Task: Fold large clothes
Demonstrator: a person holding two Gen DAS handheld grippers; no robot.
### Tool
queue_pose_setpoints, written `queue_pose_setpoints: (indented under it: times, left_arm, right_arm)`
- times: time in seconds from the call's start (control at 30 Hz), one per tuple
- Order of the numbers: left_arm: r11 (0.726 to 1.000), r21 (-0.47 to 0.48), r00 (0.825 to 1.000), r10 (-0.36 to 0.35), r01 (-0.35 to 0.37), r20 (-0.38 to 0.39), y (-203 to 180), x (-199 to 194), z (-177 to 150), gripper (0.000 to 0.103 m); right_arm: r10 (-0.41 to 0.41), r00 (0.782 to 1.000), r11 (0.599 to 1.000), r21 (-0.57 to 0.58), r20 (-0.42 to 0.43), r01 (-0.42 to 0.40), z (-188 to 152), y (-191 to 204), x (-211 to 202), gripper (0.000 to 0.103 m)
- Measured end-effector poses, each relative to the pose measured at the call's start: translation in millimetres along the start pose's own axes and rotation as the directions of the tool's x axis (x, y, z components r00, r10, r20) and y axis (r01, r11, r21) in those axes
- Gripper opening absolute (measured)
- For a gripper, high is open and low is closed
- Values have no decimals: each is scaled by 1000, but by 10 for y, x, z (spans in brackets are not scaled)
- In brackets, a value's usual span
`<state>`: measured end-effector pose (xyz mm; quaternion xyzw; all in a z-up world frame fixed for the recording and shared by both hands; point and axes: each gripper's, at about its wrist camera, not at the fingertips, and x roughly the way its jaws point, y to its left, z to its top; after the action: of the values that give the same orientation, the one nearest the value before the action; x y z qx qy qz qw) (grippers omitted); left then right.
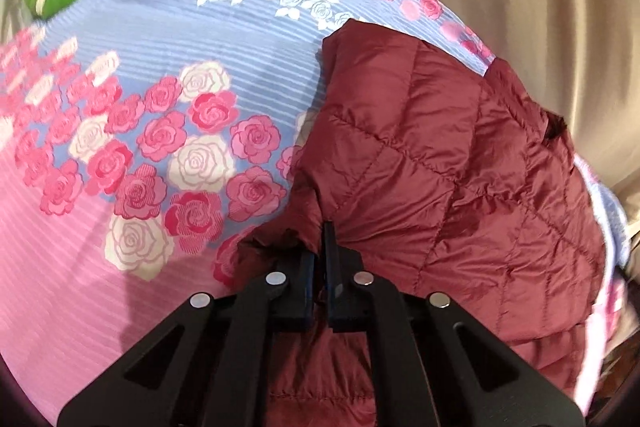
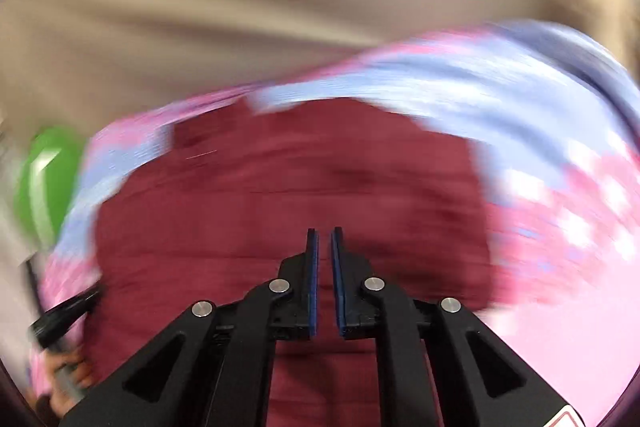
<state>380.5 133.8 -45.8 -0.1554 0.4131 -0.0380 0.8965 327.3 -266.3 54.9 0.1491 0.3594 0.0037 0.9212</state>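
Bedspread [image 1: 100,247] left of jacket [image 1: 440,167] lies bare – curtain [image 1: 540,7] (beige) closes far side.

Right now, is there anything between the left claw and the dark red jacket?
Nothing visible. The left claw is already shut on a fold of the quilted jacket, which lies on the rose-print bedcover.

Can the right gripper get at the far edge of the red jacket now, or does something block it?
Probably yes: the right gripper hangs over the red jacket, jaws nearly shut on nothing, nothing lying between it and that edge.
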Motion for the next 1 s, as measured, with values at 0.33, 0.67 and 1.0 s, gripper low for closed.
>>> queue_pose_setpoints:
  times: [0.33, 0.67, 1.0]
  left_arm:
    - [1000, 24, 1000, -4, 4, 20, -22, -6, -31, 4]
    - [999, 20, 999, -27, 26, 20, 17, -8, -31, 5]
    - [984, 20, 980, -181, 180, 78, -157, -621, 154, 18]
  right_arm:
    - [151, 949, 914, -328, -276, -240, -191, 2403, 1601, 9]
    - [78, 985, 981, -163, -151, -103, 82, 475, 1165, 0]
    - [-70, 997, 996, 55, 21, 69, -79, -1096, -144, 50]
